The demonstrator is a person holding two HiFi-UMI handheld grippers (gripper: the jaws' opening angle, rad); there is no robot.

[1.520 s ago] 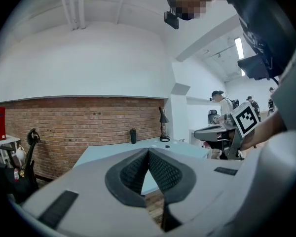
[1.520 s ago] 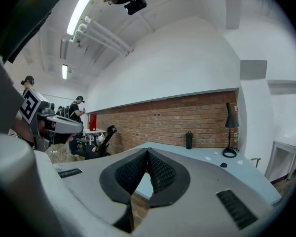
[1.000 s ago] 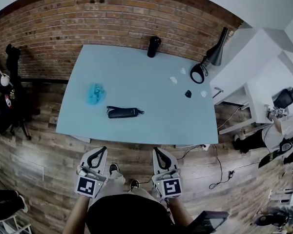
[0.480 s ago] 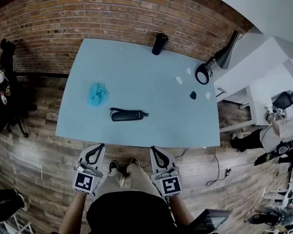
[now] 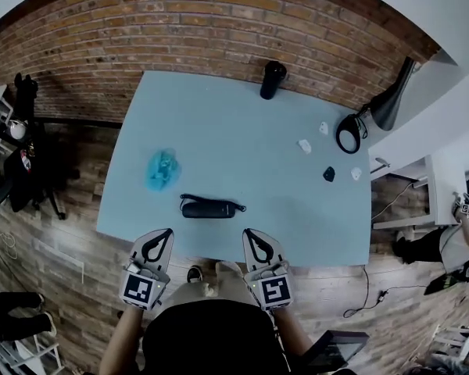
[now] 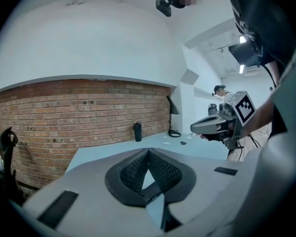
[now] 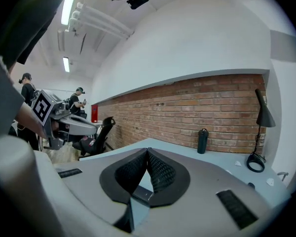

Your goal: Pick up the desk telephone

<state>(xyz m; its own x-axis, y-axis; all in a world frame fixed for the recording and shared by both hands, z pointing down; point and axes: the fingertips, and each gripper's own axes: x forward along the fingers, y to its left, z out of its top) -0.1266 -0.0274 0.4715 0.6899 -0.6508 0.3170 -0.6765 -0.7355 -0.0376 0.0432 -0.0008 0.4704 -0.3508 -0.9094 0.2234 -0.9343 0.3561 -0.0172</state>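
A brick wall (image 5: pixel 219 22) backs a pale blue table (image 5: pixel 242 155) on a wood floor (image 5: pixel 55 248). The phone (image 5: pixel 209 208) lies flat on the table close to the near edge. It is a slim black bar with its long side along that edge and a thin cord trailing from each end. My left claw (image 5: pixel 162 237) and right claw (image 5: pixel 251 237) hang at the near edge, one to each side of the phone, both clear of it. In each claw's own view the ribbed black pads (image 6: pixel 133 171) meet at their tips with nothing between them, so both are closed and empty. A crumpled blue thing (image 5: pixel 162 169) sits further in, left of the phone. A black bottle (image 5: pixel 272 80) stands at the far edge, a black lamp (image 5: pixel 391 104) at the right edge
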